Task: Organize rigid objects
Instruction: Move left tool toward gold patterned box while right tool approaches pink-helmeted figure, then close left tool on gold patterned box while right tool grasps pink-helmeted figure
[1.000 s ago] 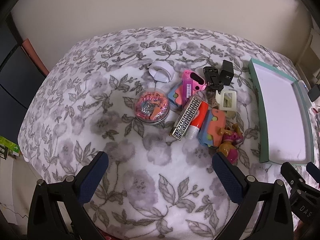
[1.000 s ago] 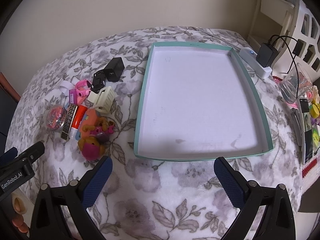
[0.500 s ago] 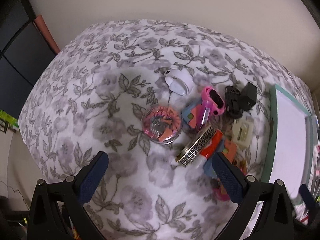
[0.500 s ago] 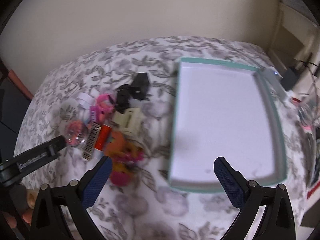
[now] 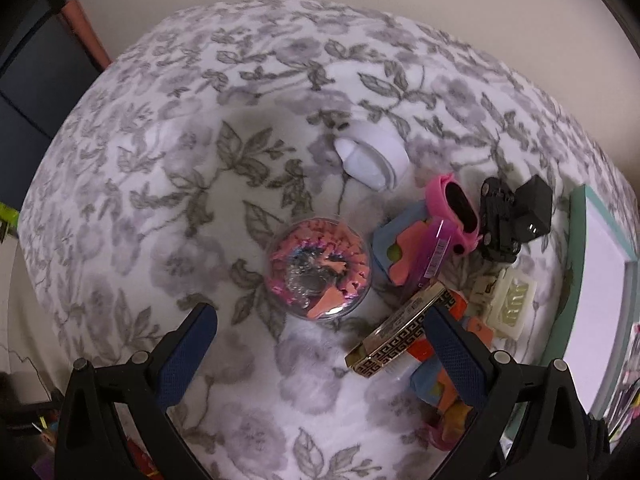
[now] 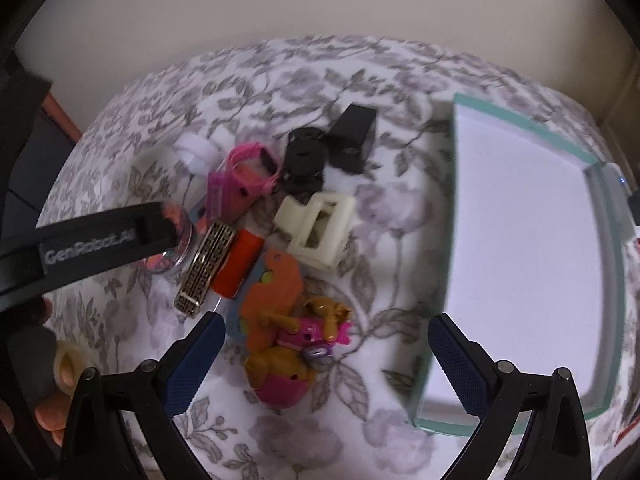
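Note:
A pile of small objects lies on a floral blanket [image 5: 160, 184]. It holds a clear round container [image 5: 319, 271] of pink bits, a gold patterned bar [image 5: 396, 330], a white round case [image 5: 374, 156], a pink watch [image 5: 454, 210], black pieces [image 5: 500, 224] and a cream frame [image 6: 318, 229]. A teal-rimmed white tray [image 6: 454, 216] lies to the right. My left gripper [image 5: 320, 344] is open just in front of the round container. My right gripper [image 6: 326, 344] is open above a brown and pink toy dog [image 6: 294, 350].
The left gripper's black arm [image 6: 92, 240] reaches across the left of the right wrist view, over the round container. A dark cabinet [image 5: 24, 92] stands left of the bed. A wall runs behind it. Clutter sits beyond the tray's right side.
Both grippers have moved left and closer to the pile. The round container now sits just ahead of my left gripper. The toy dog now lies between the right fingers. Both stay open.

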Motion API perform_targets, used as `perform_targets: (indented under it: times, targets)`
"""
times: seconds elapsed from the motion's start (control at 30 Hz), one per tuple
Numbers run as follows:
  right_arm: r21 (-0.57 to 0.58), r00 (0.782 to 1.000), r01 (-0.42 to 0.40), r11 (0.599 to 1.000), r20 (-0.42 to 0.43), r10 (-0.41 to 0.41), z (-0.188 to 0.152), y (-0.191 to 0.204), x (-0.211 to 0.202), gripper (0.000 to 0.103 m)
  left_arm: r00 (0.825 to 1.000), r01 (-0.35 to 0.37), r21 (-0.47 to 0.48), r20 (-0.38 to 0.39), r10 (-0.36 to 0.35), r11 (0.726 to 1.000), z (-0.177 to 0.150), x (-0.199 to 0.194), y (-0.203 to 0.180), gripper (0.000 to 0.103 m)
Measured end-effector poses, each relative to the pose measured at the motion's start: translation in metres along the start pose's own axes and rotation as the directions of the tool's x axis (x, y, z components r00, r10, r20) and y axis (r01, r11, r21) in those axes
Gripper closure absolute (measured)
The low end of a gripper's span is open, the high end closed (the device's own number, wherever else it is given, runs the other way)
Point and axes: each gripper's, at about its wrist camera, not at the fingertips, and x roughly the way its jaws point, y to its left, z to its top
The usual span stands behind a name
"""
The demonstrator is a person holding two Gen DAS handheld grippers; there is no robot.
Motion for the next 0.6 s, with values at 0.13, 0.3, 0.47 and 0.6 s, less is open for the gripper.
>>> perform_targets:
  times: [0.13, 0.3, 0.47, 0.6]
  targets:
    - [-0.011, 0.999, -0.004, 1.0, -0.033, 0.004, -0.005, 0.002, 0.011, 0.0, 0.998, 0.056, 0.012, -0.041, -0.055, 0.998, -0.002, 0.01, -0.003, 0.0]
    - [-0.026, 0.997, -0.017, 1.0, -0.073, 0.016, -0.011, 0.004, 0.024, 0.0, 0.997, 0.06, 0.055, -0.051, -0.057, 0.997, -0.004, 0.014, -0.013, 0.0]
    - [-0.049, 0.995, -0.014, 0.999, -0.098, 0.009, -0.016, 0.008, 0.032, 0.006, 0.993, 0.094, 0.048, -0.074, -0.09, 0.994, -0.007, 0.02, -0.017, 0.0]
    - [-0.057, 0.994, -0.004, 0.998, -0.114, -0.003, -0.018, 0.008, 0.039, 0.012, 0.994, 0.084, 0.047, -0.08, -0.08, 0.995, -0.009, 0.024, -0.016, 0.008]
